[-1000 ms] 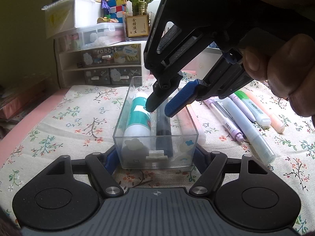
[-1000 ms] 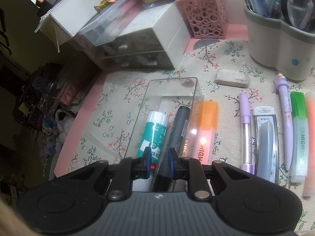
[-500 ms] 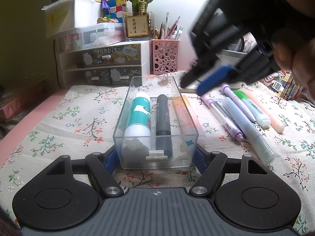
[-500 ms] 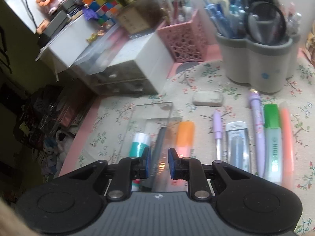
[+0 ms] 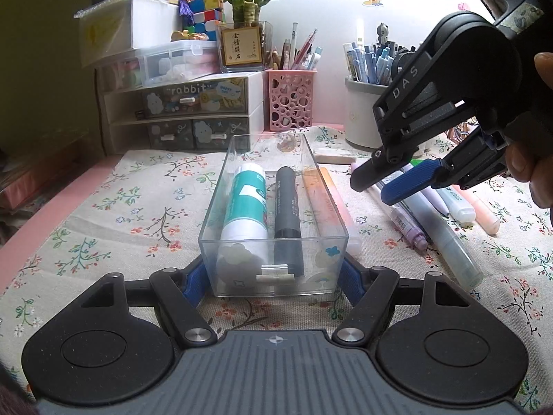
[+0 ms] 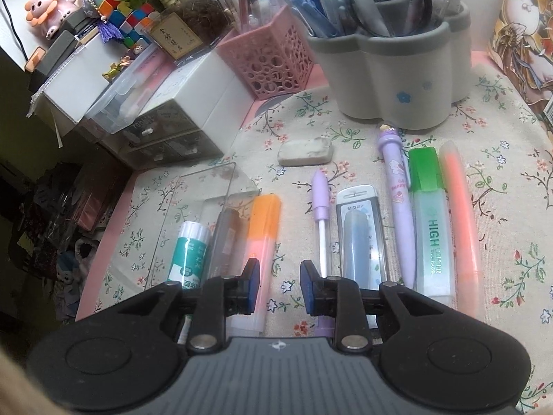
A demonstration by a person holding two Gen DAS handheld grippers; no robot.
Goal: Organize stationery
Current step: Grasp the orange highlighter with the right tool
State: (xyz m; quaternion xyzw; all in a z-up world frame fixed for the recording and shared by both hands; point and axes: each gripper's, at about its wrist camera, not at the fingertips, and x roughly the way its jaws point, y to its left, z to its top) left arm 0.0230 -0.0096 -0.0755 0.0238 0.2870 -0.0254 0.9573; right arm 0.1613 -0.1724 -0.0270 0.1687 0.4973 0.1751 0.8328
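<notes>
Now clamped by the left gripper (image 5: 273, 278) at its near end: clear box (image 5: 273, 266), upright on the floral cloth (image 5: 103, 214), blue pads pressed to both side walls. Inside, side by side lengthwise: glue stick (image 5: 247, 204), dark marker (image 5: 287, 207), orange highlighter (image 6: 262, 228). Right gripper (image 6: 279, 285) hovering beside the box, jaws just been opening, a modest gap, nothing between them. Just ahead of its right finger: lilac pen (image 6: 321, 214), flat on the cloth, untouched.
</notes>
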